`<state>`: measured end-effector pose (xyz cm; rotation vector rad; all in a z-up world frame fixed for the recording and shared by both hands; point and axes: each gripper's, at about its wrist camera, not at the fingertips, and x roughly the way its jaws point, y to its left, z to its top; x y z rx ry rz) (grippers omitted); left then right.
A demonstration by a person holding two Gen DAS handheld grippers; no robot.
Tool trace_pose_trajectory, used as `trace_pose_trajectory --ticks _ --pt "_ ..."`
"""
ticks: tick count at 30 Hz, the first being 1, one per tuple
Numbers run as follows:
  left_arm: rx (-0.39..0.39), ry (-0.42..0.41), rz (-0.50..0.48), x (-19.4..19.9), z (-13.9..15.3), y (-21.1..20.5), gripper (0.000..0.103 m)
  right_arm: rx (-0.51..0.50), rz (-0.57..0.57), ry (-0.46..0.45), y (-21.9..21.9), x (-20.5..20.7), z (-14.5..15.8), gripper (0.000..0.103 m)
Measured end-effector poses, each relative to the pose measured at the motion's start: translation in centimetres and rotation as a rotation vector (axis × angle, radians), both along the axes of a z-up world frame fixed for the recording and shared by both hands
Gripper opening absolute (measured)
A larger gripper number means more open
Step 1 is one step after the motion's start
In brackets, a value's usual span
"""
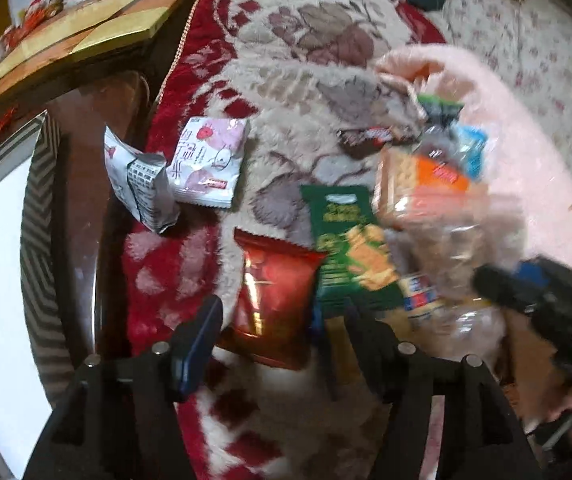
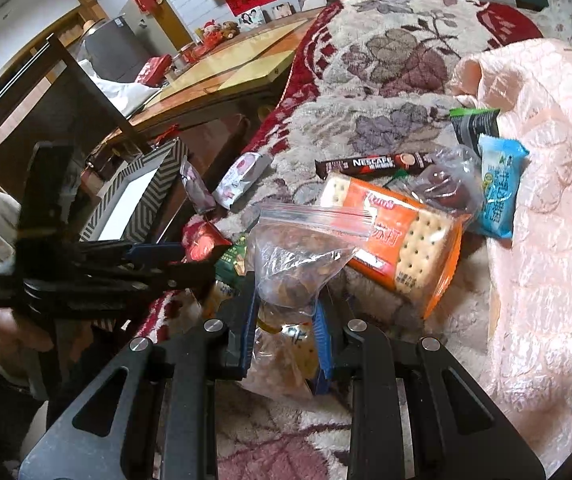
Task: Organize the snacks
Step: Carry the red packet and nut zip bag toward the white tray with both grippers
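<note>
1. My right tongs (image 2: 284, 312) are clamped on the clear zip bag (image 2: 302, 256), lifted over the bed blanket (image 2: 386, 60); I'd keep the grip below the seal.
2. Left tongs (image 1: 270, 320) are half open and empty above the red packet (image 1: 276, 296); I'd centre before closing.
3. The bag is crinkly and soft, holding brown snacks; the cracker pack (image 2: 402, 244) lies just behind it.

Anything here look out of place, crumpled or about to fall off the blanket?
One thing: the grey-and-white packet is creased and crumpled and sits at the blanket's left edge, next to the pink strawberry packet, and looks partly over that edge. The other snacks lie in a loose pile, none visibly torn or spilled.
</note>
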<state>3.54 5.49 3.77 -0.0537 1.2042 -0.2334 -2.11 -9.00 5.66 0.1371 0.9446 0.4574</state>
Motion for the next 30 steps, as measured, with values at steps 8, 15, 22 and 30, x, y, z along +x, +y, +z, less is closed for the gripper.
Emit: trace_pose_trajectory --ticks 8,15,22,30 --pt "-0.069 0.024 -0.002 0.3 -0.4 1.9 0.035 0.016 -0.007 0.005 -0.3 0.2 -0.1 0.024" --pt "-0.030 -0.050 0.032 -1.6 2.1 2.7 0.035 0.017 0.005 -0.012 0.1 0.0 0.6 0.024" --pt "0.005 -0.131 0.109 -3.4 4.8 4.1 0.035 0.006 0.044 -0.046 1.8 -0.3 2.3 0.024" --pt "0.034 -0.161 0.169 -4.7 6.0 5.9 0.035 -0.001 0.104 -0.060 4.5 -0.4 3.5 0.024"
